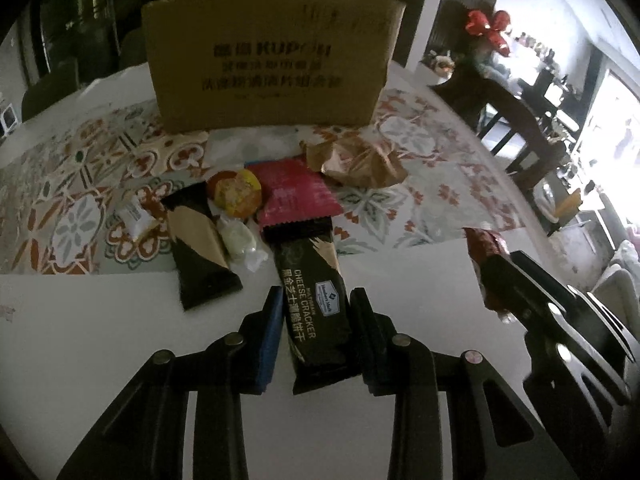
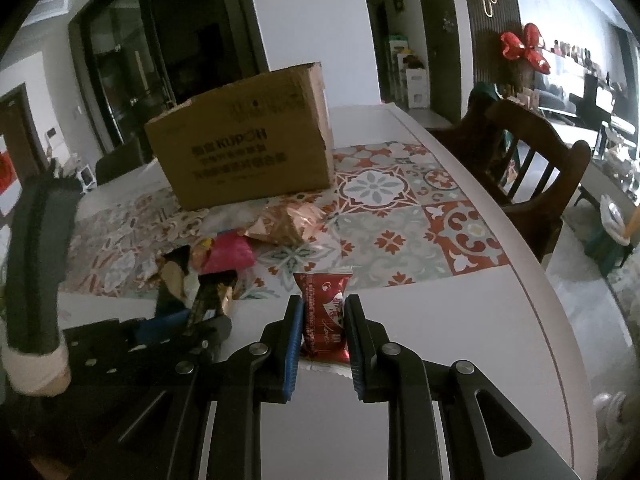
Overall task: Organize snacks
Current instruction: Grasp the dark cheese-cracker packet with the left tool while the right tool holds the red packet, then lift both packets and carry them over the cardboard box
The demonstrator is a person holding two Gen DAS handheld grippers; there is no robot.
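Observation:
My left gripper is shut on a black cheese cracker pack, held lengthwise between the jaws above the white table. My right gripper is shut on a small red snack packet; that packet also shows at the right of the left wrist view. A pile of snacks lies ahead: a second black cracker pack, a round orange-yellow snack, a pink-red packet, a crumpled gold wrapper and a pale wrapped sweet. A brown cardboard box stands behind them.
A patterned tile mat covers the table's middle under the box and snacks. The white table's curved edge runs at the right, with a dark wooden chair beyond it. A small white packet lies left of the pile.

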